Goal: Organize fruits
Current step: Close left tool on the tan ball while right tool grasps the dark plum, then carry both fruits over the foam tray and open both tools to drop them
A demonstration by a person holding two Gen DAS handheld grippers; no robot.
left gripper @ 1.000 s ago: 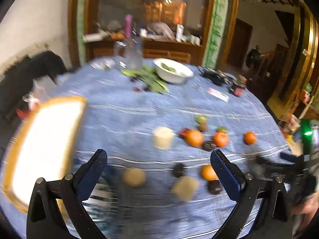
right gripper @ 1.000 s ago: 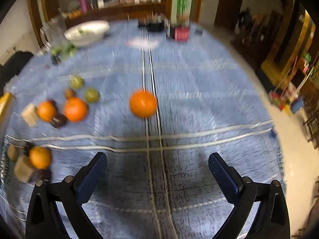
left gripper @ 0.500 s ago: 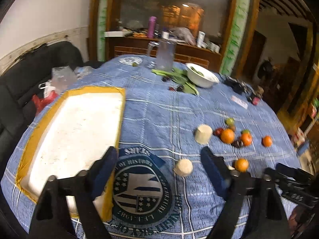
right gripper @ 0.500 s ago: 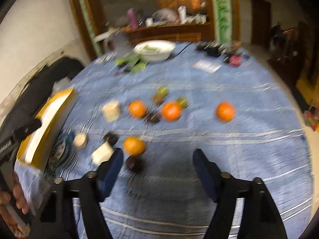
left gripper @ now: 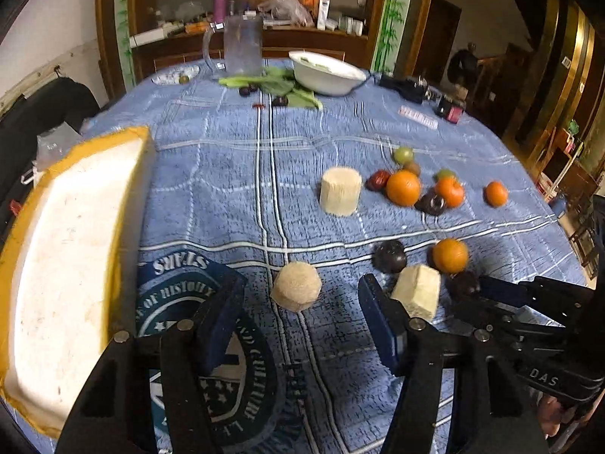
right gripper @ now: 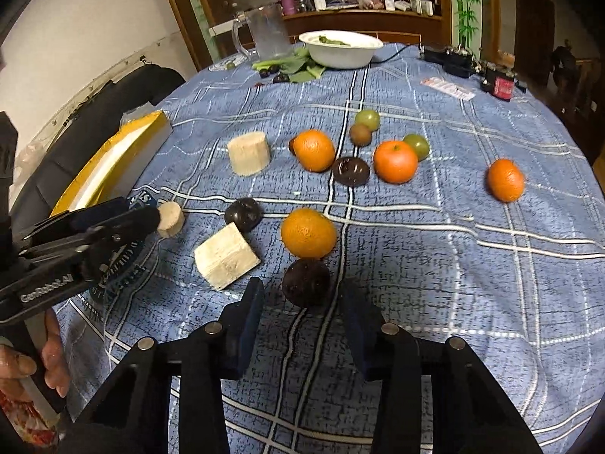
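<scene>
Fruits lie scattered at mid-frame on the blue checked tablecloth [right gripper: 472, 249]: in the right wrist view we see a dark plum [right gripper: 306, 282] just ahead of the right gripper [right gripper: 304, 321], whose fingers are spread and hold nothing, with an orange [right gripper: 308, 232] behind it. Only the left wrist view shows the full white foam tray [left gripper: 64, 265] at left, and the left gripper [left gripper: 298, 319], released, before a round pale chunk [left gripper: 297, 290]. Half a second ago both views were blurrier and farther back; we have since closed in on the fruit.
</scene>
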